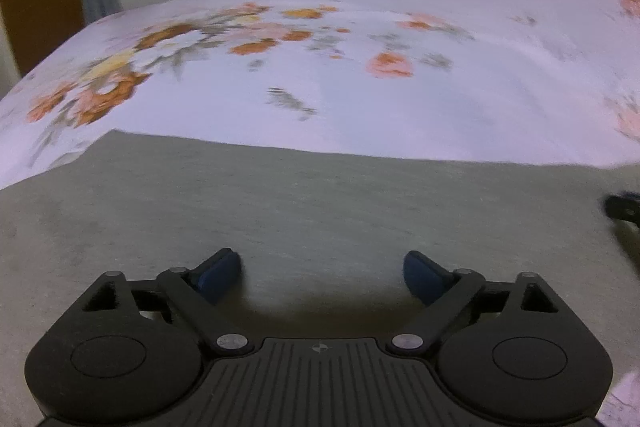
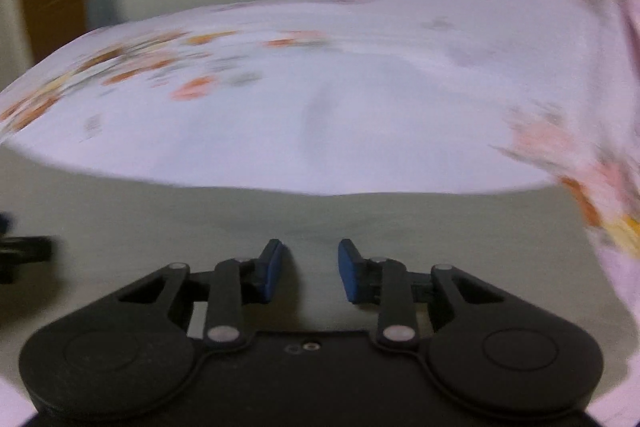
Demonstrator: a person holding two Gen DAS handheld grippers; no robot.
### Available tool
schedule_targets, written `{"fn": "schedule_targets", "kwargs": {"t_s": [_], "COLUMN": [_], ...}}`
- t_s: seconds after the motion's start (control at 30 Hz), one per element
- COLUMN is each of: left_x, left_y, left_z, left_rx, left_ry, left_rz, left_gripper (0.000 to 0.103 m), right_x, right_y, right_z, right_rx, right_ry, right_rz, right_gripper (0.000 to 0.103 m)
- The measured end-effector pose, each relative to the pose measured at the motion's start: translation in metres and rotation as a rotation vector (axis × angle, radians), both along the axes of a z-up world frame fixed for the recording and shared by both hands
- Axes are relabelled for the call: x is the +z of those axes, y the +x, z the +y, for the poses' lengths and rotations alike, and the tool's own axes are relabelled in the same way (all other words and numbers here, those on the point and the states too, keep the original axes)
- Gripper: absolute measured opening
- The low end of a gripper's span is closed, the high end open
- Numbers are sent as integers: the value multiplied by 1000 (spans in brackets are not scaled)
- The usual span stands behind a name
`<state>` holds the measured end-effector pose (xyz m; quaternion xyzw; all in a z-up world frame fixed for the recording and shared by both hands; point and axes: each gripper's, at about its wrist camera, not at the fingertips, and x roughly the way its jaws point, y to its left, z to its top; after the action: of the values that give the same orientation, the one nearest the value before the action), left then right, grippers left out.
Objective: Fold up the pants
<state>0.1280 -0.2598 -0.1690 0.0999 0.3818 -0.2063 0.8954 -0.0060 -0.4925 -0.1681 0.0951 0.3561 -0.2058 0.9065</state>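
Left gripper (image 1: 322,277), grey pants (image 1: 320,207), floral sheet (image 1: 360,87)

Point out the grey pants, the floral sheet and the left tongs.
grey pants (image 1: 304,203), left wrist view, flat middle of the fabric.
floral sheet (image 1: 360,99), left wrist view, pale stretch between flowers.
left tongs (image 1: 322,273), left wrist view, midway between the blue tips.

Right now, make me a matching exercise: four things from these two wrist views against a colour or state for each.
Things:
1. left gripper
2. right gripper
3. pants
4. bed sheet

States:
A. pale pink with orange flowers
B. jaws wide apart, empty
C. plain grey-green, lying flat
D. jaws narrowly apart, empty

Pairs: 1-B, 2-D, 3-C, 4-A
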Motion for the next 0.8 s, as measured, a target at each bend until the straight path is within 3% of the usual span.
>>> {"fn": "schedule_targets", "kwargs": {"t_s": [0.1, 0.23, 0.37, 0.53, 0.63, 0.8], "left_x": [1, 11, -7, 11, -4, 17], "left_y": [-1, -21, -50, -59, -63, -72], "left_z": [1, 12, 26, 55, 63, 55], "left_rx": [20, 33, -7, 77, 55, 56], "left_ry": [10, -30, 27, -4, 32, -15], "left_rz": [6, 18, -43, -35, -27, 0], "left_gripper": [95, 95, 97, 97, 99, 98], "right_x": [3, 21, -3, 25, 2, 21], "right_y": [1, -12, -24, -48, -56, -81], "right_z": [7, 36, 50, 31, 16, 10], "right_rx": [7, 68, 109, -6, -18, -87], "right_ry": [-11, 9, -47, -19, -11, 53], "right_rz": [21, -33, 29, -40, 55, -15], "right_gripper": [30, 34, 35, 36, 35, 43]}}
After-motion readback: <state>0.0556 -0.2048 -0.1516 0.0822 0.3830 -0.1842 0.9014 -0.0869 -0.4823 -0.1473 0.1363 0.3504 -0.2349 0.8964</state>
